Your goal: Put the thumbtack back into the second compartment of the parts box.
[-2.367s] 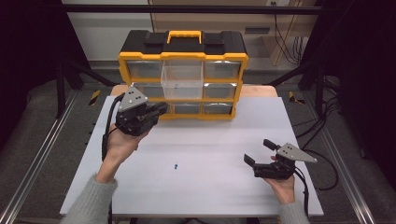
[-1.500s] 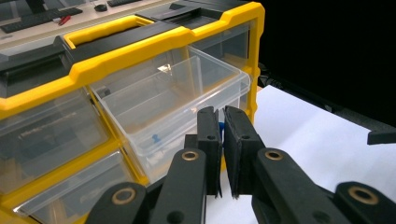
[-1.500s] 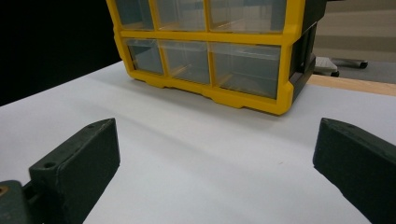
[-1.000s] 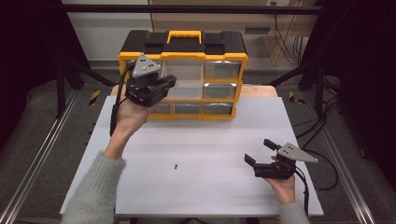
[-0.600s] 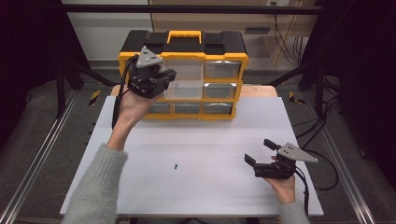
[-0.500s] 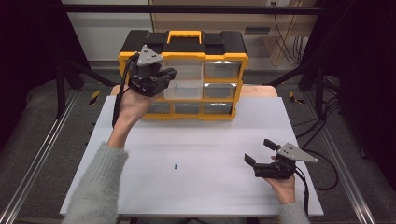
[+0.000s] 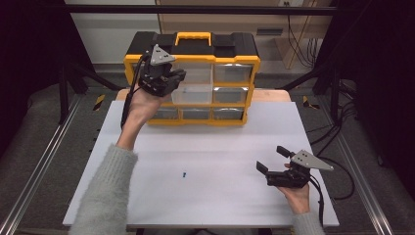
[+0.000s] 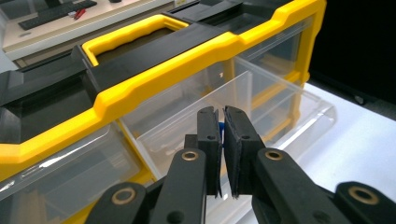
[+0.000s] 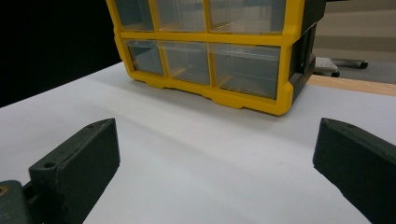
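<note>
Left gripper view: we see the left hand-held gripper (image 8: 220, 135) clamped on a small blue part (image 8: 221, 128) above the pulled-out clear drawer (image 8: 261, 109) of the organiser (image 7: 192, 78) at the bench's far edge. Released off-centre, it may bounce past the drawer wall (another blue piece (image 7: 184, 174) lies mid-bench). Right hand-held gripper (image 7: 275, 159) rests apart, empty.

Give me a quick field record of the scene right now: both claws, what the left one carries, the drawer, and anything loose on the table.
left claw: shut on a small blue part, raised above the open drawer
small blue part: just a sliver visible between the pads, type unclear
open drawer: clear, pulled out of the yellow organizer, middle column
yellow organizer: at the table's far edge, other drawers pushed in
right claw: open, nothing between its pads, low over the table near right
blue piece: tiny, loose on the white table
</note>
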The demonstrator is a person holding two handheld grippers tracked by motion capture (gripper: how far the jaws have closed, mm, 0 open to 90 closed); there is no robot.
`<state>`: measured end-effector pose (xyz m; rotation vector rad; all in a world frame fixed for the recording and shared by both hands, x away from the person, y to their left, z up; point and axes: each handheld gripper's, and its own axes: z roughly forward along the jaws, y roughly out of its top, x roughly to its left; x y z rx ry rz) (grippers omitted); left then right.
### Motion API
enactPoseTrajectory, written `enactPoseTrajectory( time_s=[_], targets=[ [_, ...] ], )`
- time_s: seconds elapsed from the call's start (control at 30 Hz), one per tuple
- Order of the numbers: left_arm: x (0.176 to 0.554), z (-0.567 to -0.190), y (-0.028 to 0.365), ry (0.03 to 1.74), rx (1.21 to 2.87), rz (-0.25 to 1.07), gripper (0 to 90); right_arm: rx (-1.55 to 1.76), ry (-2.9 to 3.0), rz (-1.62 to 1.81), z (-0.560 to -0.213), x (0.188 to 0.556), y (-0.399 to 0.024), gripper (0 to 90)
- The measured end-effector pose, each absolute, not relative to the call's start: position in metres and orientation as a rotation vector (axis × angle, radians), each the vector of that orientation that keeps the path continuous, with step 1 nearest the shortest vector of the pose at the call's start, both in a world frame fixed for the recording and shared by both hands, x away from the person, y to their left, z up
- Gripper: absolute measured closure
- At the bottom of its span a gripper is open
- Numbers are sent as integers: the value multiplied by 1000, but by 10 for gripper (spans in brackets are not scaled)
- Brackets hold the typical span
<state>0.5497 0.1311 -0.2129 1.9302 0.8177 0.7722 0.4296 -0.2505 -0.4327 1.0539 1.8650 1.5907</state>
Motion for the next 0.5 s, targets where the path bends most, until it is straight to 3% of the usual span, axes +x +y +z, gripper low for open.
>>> enactPoseTrajectory(
  time_s=[0.5],
  targets=[
    [561, -223, 134, 842, 1950, 779, 840, 1056, 1864, 1591, -433, 430, -251, 12]
  ],
)
